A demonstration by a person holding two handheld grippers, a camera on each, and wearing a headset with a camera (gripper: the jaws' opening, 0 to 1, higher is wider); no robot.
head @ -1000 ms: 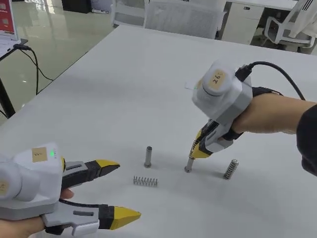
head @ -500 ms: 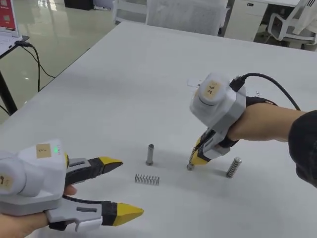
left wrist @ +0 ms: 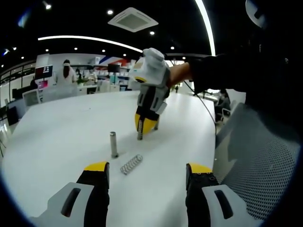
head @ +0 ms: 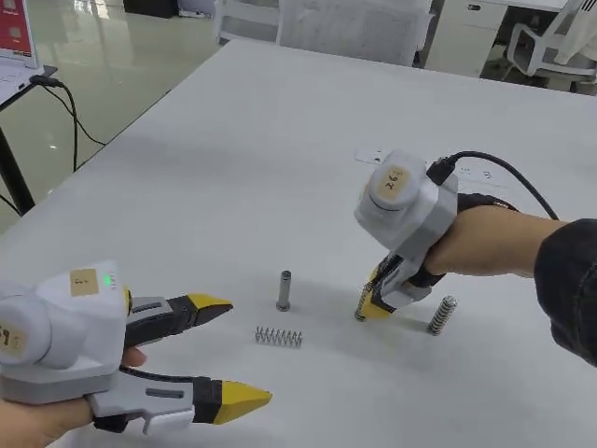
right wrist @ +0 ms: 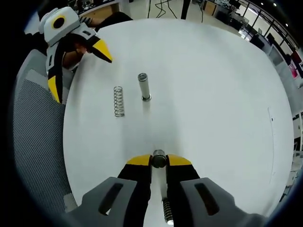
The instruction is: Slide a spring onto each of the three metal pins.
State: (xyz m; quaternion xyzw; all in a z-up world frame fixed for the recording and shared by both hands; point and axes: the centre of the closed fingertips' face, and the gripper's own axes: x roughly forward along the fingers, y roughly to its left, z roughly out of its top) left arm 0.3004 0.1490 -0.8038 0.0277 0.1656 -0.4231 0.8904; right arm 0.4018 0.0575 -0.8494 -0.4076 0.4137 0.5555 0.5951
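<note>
Our right gripper pinches the middle grey metal pin, while our left gripper hovers spread near the loose coiled steel spring on the white counter.

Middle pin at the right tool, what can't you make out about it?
Head view: the right tool covers most of the middle pin; its top is hidden.
Left gripper view: that tool hides the pin's upper part.
Right gripper view: the tool's body hides the pin's foot, so how far down the spring sits is unclear.
</note>
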